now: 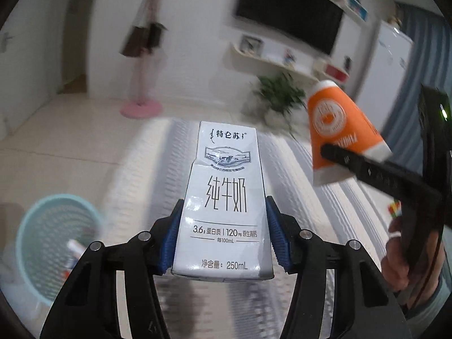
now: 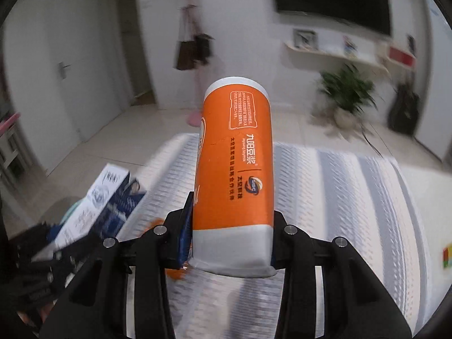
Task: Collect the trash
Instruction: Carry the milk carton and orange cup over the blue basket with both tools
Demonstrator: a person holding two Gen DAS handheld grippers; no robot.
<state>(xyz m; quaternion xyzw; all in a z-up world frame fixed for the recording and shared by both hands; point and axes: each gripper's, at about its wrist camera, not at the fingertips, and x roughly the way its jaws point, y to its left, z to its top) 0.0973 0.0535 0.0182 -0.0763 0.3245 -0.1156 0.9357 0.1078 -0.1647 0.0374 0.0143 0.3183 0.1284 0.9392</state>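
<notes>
Gripping a white milk carton (image 1: 223,197) between blue pads (image 1: 172,243), left gripper (image 1: 223,240) jaws pressed against both side faces near the carton's base, carton held up off the striped mat (image 1: 296,186) and pointing forward, printed face toward the camera. Showing 250mL on the label. Sitting low at the left on the pale floor, a light blue mesh bin (image 1: 53,240) with something small and white-red inside, blurred.

Pinching an orange paper cup (image 2: 234,175) at its wide grey rim end, right gripper (image 2: 231,243) jaws closed on either side, narrow bottom of the cup aimed away. Seen from the left wrist view too: same cup (image 1: 339,130) raised at the right, clamped by a black finger (image 1: 367,166), with a hand (image 1: 398,257) wrapped round the handle below. Carton (image 2: 96,200) also visible at the lower left of the right wrist view, blurred, well apart from the cup.

Beyond: a potted plant (image 2: 347,93), a wall-mounted television (image 1: 291,17), a pink stand base (image 1: 141,108).
</notes>
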